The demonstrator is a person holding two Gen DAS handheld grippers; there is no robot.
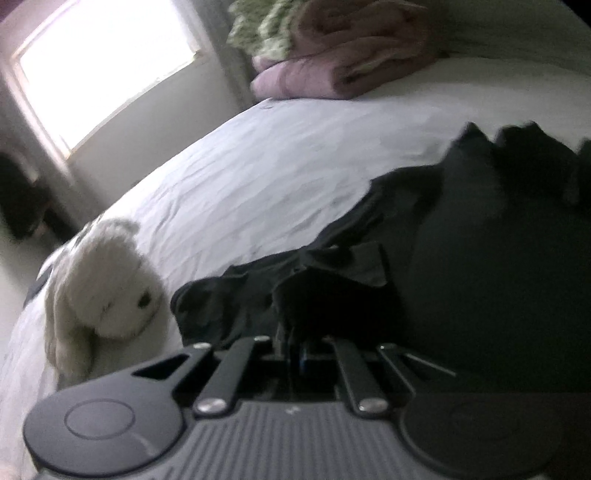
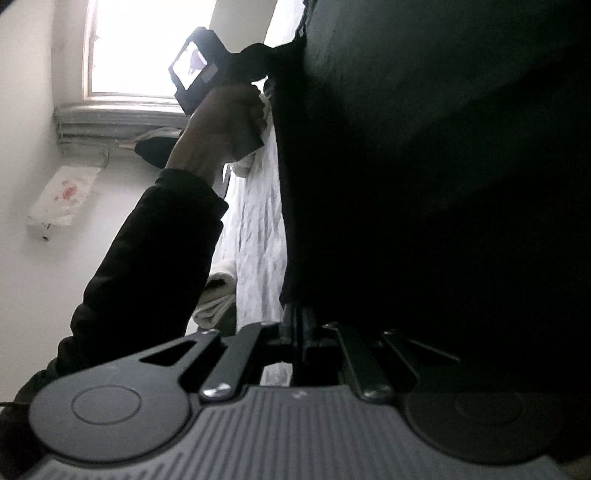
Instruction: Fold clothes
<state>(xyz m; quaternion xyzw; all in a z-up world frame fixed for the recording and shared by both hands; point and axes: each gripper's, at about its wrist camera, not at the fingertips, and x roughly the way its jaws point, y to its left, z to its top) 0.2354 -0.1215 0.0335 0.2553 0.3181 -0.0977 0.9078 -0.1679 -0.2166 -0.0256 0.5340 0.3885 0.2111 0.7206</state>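
Observation:
A black garment point(image 1: 480, 251) lies spread over the right side of a white bed point(image 1: 258, 177). My left gripper point(image 1: 295, 332) is shut on a bunched edge of the garment, low over the bed. In the right wrist view the same black garment point(image 2: 424, 184) fills the right half of the picture. My right gripper point(image 2: 299, 321) is shut on its edge. The left gripper with its camera point(image 2: 199, 66) shows there too, held by a hand in a dark sleeve, at the garment's far edge.
A white plush dog point(image 1: 107, 288) lies at the bed's left edge, beside the garment. Folded pink towels point(image 1: 332, 62) and a green patterned cloth point(image 1: 266, 26) sit at the bed's far end. A bright window point(image 1: 103, 66) is on the left wall.

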